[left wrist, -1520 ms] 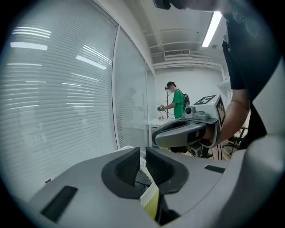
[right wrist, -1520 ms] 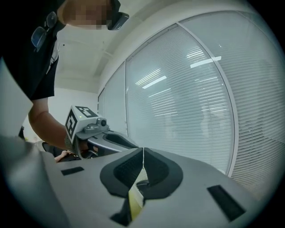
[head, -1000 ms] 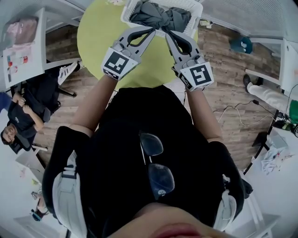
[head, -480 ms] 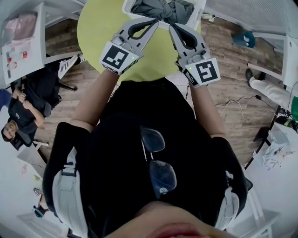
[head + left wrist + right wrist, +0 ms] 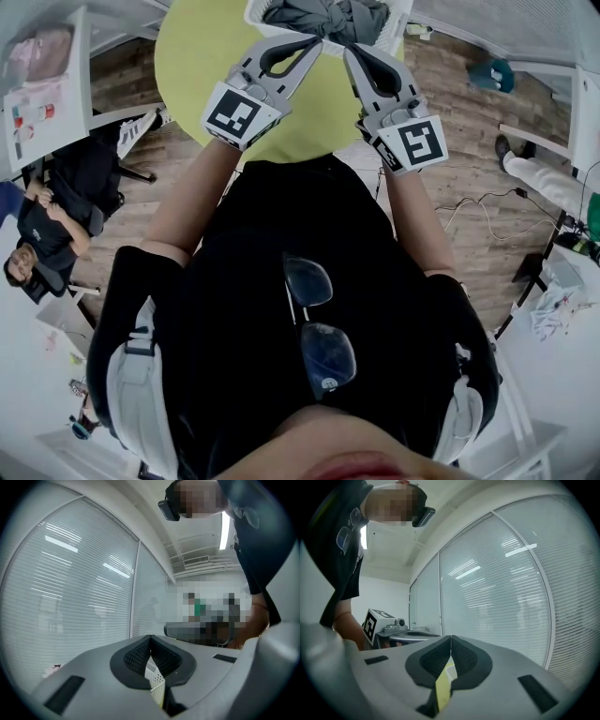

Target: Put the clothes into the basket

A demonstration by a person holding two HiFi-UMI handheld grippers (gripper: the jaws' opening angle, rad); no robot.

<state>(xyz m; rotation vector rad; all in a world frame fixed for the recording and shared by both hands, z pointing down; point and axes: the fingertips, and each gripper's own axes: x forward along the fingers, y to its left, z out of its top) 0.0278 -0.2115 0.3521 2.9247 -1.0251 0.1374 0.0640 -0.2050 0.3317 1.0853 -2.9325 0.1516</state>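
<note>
We held both tools out side by side over the round yellow-green worktop, their marker cubes turned up toward our head. The left tool had its jaws pressed together, tips meeting, with nothing pinched. Through the slit below its tips, its own view showed a strip of white mesh from the basket. The right tool was also pressed together and empty, with a sliver of the worktop showing under its tips. The two tools angled inward, so their tips came near each other. The basket stood just ahead of both tips, at the far edge of the worktop. The grey clothes lay bunched inside it, just beyond the tips. From above we could not tell whether either tip touched the cloth. Farther ahead of both tools hung white window blinds.
</note>
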